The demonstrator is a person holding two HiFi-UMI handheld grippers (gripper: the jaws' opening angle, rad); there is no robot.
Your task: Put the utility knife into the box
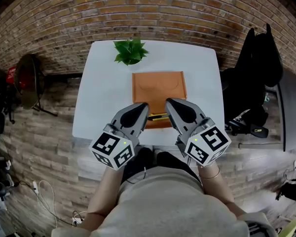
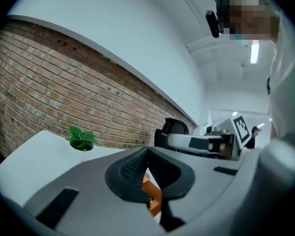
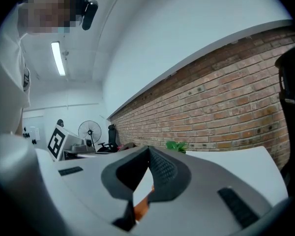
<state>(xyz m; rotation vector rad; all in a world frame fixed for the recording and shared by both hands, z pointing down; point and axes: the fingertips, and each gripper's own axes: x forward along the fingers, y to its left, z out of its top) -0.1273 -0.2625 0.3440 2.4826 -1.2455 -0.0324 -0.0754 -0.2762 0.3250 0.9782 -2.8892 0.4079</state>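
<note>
Claws: my left claw (image 1: 142,106) and right claw (image 1: 170,103) clenched, empty.
Knife (image 1: 158,116): seemingly inside box (image 1: 159,85), near end.
Remaining: likely nothing.

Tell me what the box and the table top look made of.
Box: probably cardboard, matte orange-brown, with a curved flap seam on top. Table: smooth, plain white surface, likely laminate or painted board; which is unclear.
</note>
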